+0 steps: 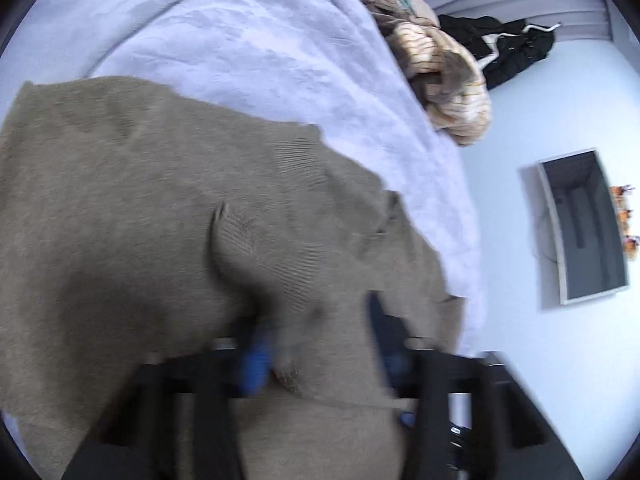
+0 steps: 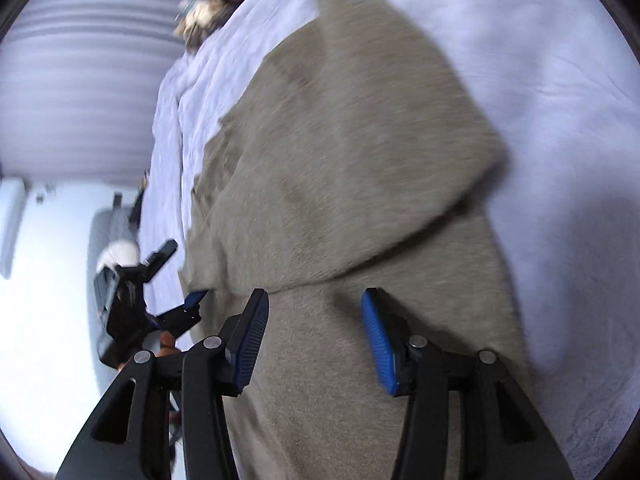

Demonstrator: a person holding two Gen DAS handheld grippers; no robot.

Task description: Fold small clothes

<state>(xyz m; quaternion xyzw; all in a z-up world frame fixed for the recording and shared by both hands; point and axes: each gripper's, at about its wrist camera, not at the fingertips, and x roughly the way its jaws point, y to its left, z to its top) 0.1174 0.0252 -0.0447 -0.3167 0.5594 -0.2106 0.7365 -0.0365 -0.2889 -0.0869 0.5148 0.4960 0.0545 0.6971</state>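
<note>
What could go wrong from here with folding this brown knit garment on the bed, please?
1. The left gripper sits at the brown knit garment's edge near the bedside; blur hides its hold, so the fabric may slip free.
2. The right gripper is open above the cloth, so one-sided pulling could skew the fold.
3. Dragging could bunch the white blanket.
</note>
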